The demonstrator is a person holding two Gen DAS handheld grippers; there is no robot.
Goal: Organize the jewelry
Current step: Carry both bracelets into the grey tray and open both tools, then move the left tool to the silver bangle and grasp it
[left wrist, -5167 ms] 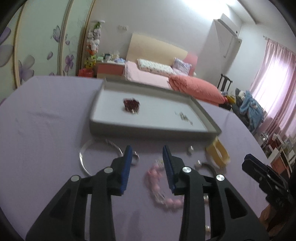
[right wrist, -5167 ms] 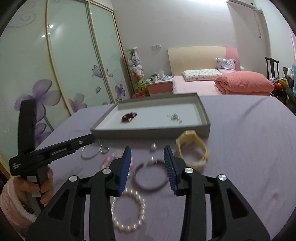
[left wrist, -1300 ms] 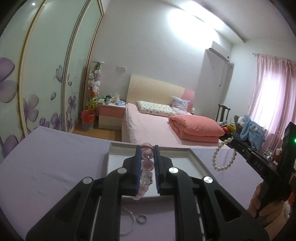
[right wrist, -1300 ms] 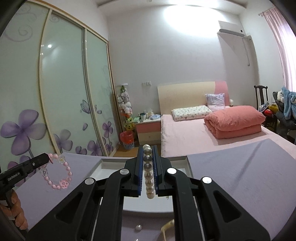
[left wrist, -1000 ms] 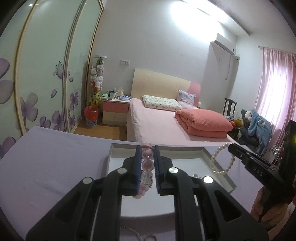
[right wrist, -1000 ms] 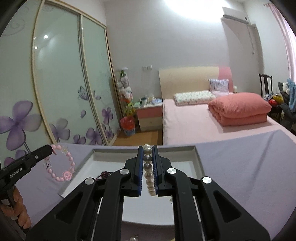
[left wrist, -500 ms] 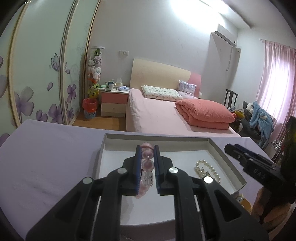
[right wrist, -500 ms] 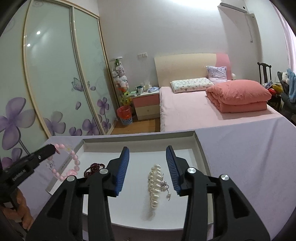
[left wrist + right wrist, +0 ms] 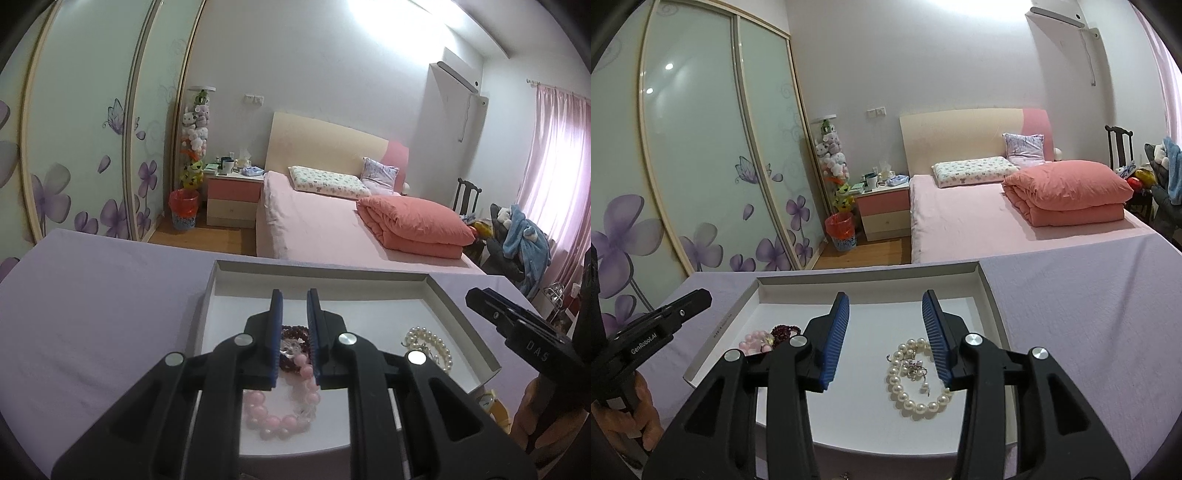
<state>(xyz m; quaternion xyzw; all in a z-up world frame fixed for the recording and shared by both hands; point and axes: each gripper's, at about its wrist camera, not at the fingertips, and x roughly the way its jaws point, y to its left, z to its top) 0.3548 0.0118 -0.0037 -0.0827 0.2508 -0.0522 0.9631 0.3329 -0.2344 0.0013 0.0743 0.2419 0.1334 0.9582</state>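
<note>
The fingers [image 9: 838, 332] of the right gripper [image 9: 884, 299] stand wide apart, having just been opening, and clamp nothing. The pearl bracelet [image 9: 916, 402] lies loose on the floor of the tray [image 9: 868, 275], below the gap and toward the 3 o'clock finger, which overlaps its upper arc in the right wrist view. A small silver piece [image 9: 916, 367] lies inside the pearl loop.

The fingers of the left gripper [image 9: 294, 295] stand a narrow gap apart. Between the tips only tray floor shows; nothing is clamped there. The pink bead bracelet [image 9: 273, 419] lies flat in the tray, at 6 o'clock from the left fingertips in the left wrist view. Its upper beads show through the gap lower down. A dark red bead bracelet [image 9: 291, 329] lies just beside it at 12 o'clock; whether the two touch cannot be told.

In the right wrist view, the pink and dark red bracelets sit at the 9 o'clock side of the tray. The pearl bracelet sits toward 4 o'clock, well apart from them. In that view the left gripper's tip is outside the tray rim, at 9 o'clock, apart from the pink beads.

The tray rests on the lilac-covered counter [image 9: 92, 295].
</note>
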